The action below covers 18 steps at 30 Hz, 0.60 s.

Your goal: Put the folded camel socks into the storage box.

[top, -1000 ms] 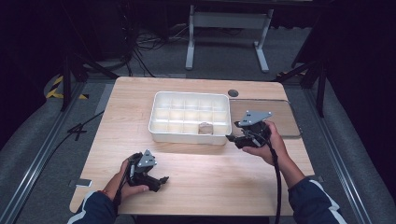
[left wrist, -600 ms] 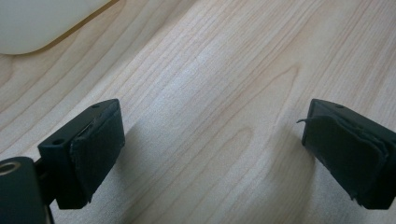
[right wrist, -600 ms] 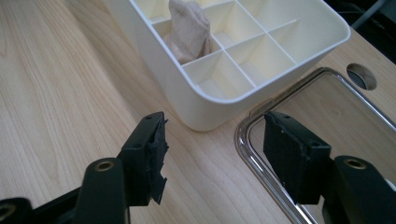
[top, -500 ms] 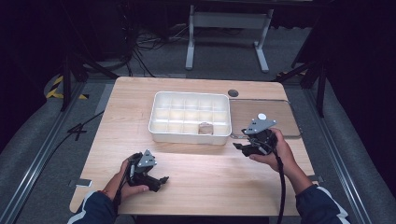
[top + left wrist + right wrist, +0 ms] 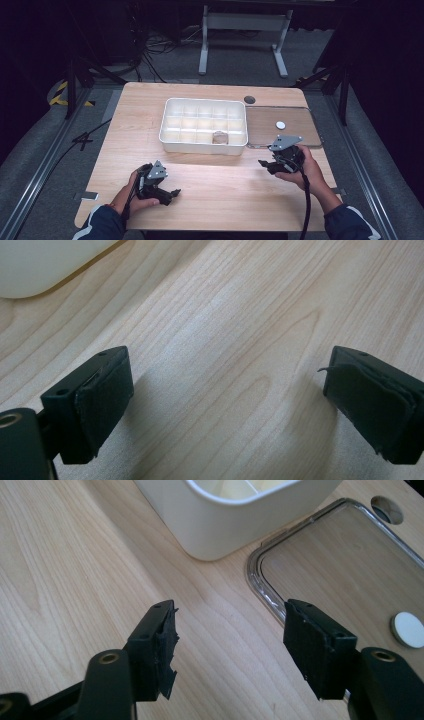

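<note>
High view first: the white tray (image 5: 204,125) sits mid-table, and I use it as my landmark. One small brownish piece (image 5: 219,137) lies in a front compartment of the tray, right of centre; I can't tell what it is. Flat against the tray's right side lies the clear lid (image 5: 285,127), off and open-side up, probably parked there so the compartments stay reachable. A small white disc (image 5: 280,125) rests on the lid.

My right gripper (image 5: 266,165) hangs just in front of the tray's right front corner, close to the lid's near edge. In the right gripper view its jaws stand spread wide with nothing between them, bare wood beneath, and the lid's rim (image 5: 265,587) running up between them. I judge I'm lining up on that rim, or on the disc (image 5: 409,628).

My left gripper (image 5: 170,194) waits well in front of the tray's left half, low over the table (image 5: 140,107). Its jaws are spread too, empty, over wood grain; the tray's corner (image 5: 45,265) is beyond them.

Pale wood tabletop, a round hole (image 5: 249,99) behind the tray's right corner. Around it, a dark room, grey floor, cables, a metal stand (image 5: 242,22).
</note>
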Available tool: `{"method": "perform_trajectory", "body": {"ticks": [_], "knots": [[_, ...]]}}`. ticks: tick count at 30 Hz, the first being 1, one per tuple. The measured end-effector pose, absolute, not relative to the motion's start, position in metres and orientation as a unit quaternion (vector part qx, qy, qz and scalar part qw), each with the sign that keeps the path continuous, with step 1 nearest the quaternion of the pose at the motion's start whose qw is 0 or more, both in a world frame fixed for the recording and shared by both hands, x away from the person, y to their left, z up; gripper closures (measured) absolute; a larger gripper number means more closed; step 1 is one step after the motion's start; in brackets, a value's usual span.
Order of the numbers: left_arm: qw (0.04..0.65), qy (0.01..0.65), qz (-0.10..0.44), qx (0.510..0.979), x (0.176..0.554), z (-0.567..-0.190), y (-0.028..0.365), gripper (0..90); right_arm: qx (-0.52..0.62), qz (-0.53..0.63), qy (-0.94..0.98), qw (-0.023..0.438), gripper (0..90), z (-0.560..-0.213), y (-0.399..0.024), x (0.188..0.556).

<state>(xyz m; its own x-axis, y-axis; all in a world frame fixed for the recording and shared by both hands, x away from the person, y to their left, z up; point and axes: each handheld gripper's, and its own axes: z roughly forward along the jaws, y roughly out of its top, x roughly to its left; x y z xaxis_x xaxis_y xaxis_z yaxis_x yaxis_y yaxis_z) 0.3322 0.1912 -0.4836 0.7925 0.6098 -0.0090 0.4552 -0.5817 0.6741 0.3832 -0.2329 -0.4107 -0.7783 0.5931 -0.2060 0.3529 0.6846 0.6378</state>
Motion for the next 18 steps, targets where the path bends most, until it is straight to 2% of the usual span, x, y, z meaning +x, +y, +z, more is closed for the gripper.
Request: {"method": "perform_trajectory", "body": {"ticks": [18], "knots": [[0.343, 0.302, 0.113, 0.882, 0.332, -0.483, 0.191, 6.0, 0.296, 0.307, 0.883, 0.195, 38.6, -0.437, -0.277, 0.362]]}}
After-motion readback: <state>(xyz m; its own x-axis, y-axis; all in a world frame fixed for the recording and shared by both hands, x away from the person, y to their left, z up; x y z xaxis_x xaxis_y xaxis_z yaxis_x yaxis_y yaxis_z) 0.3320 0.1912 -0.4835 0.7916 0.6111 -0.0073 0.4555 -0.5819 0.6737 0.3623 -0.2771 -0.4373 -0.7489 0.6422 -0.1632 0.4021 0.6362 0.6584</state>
